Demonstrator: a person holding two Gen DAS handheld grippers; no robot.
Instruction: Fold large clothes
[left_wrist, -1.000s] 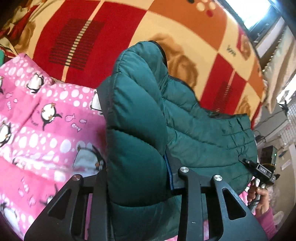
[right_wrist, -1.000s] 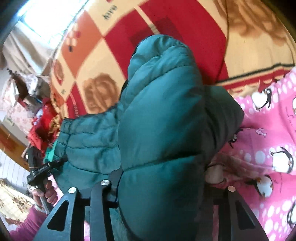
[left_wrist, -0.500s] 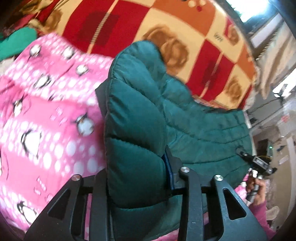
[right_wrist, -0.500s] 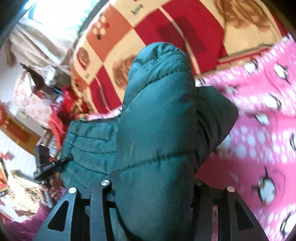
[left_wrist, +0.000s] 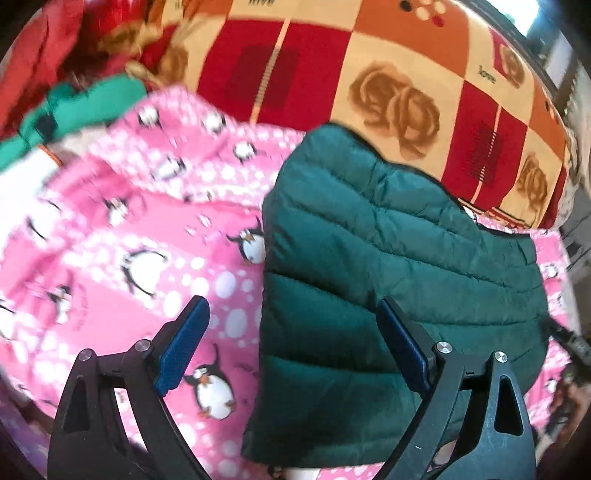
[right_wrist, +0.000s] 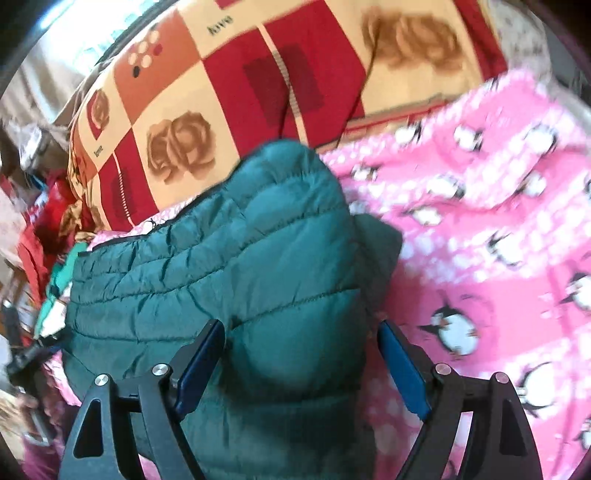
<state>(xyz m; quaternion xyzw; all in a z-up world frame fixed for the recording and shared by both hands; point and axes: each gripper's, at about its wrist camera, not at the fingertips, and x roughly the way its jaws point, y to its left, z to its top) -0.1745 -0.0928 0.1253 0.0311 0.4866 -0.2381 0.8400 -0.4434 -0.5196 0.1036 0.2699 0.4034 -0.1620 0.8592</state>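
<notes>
**Both Grippers Released; Jacket Down on the Pink Blanket**

Since the earlier frames, both sets of jaws have just been opening, and the green quilted jacket (left_wrist: 388, 258), which was pinched upright in each tool, has dropped onto the pink penguin blanket (left_wrist: 140, 266).

Left gripper (left_wrist: 291, 343): jaws spread wide, blue pads exposed. One folded edge of the jacket lies between the fingers, nearer the right-hand finger; the pads do not press on it. Whether that finger touches the fabric cannot be told.

Right gripper (right_wrist: 301, 349): jaws likewise parted. A padded end of the jacket sits between the fingers, close against the left-hand pad, with a clear gap at the right-hand pad.

Jacket condition: dark green, shiny, stitched in horizontal puffed channels. It is doubled over into a thick, roughly rectangular bundle with rounded, bulging folds. A dark trim line runs along its far edge.

Location: the bundle rests on the pink penguin blanket, which overlies a red, cream and orange checked blanket (left_wrist: 369, 66) with rose motifs.
</notes>
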